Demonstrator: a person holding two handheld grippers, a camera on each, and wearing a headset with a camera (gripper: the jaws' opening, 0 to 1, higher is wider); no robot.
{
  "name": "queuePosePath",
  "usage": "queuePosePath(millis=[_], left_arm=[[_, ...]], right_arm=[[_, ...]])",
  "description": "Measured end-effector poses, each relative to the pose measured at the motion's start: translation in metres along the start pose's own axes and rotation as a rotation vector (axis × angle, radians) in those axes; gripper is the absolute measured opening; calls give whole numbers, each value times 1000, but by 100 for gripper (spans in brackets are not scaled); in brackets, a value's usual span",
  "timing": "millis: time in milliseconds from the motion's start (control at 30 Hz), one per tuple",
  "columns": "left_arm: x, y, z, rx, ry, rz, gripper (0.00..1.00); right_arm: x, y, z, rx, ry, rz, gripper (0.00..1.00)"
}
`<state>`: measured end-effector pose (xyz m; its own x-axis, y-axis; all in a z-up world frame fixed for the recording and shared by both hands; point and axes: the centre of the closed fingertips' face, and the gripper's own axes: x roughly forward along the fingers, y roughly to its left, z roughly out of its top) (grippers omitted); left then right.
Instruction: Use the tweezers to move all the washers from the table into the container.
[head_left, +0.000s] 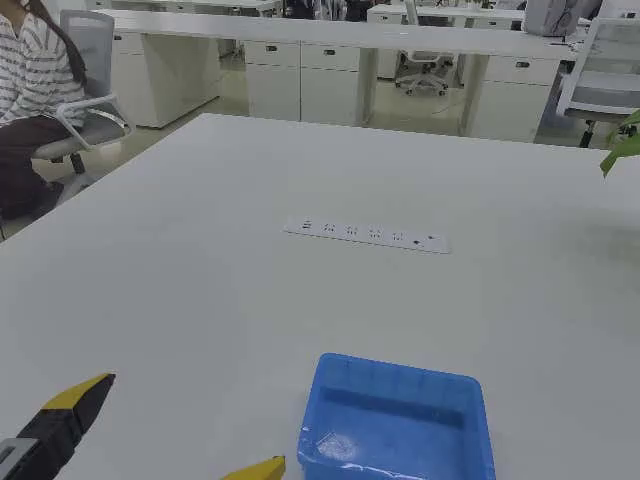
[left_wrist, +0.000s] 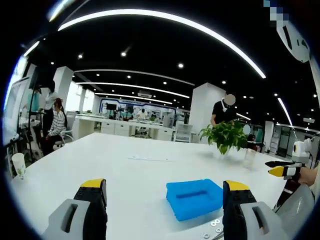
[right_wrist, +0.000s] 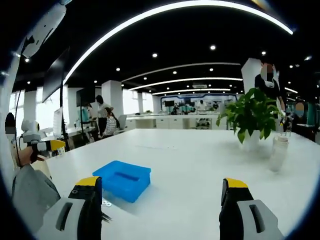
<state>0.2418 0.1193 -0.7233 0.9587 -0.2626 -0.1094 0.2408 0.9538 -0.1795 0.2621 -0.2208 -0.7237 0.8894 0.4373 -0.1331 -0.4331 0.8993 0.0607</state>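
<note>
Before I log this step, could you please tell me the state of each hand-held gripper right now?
Left hand-held gripper: open, holding nothing.
Right hand-held gripper: open, holding nothing.

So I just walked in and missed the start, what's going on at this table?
A person holds the left gripper and the right gripper over a white table, both open and holding nothing. A blue container sits ahead of them and looks empty. A few washers lie on the table beside it, apart from both grippers.
</note>
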Motion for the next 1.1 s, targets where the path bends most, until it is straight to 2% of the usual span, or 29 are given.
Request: queuePosePath(millis=[433, 633, 1100], left_arm=[[-1, -1, 4, -10, -19, -4, 99], [-1, -2, 2, -6, -5, -5, 99], [1, -5, 4, -8, -6, -9, 99]], right_arm=[[0, 1, 3, 15, -10, 1, 99], [0, 2, 3, 14, -5, 7, 99], [0, 1, 4, 12, -9, 0, 99]])
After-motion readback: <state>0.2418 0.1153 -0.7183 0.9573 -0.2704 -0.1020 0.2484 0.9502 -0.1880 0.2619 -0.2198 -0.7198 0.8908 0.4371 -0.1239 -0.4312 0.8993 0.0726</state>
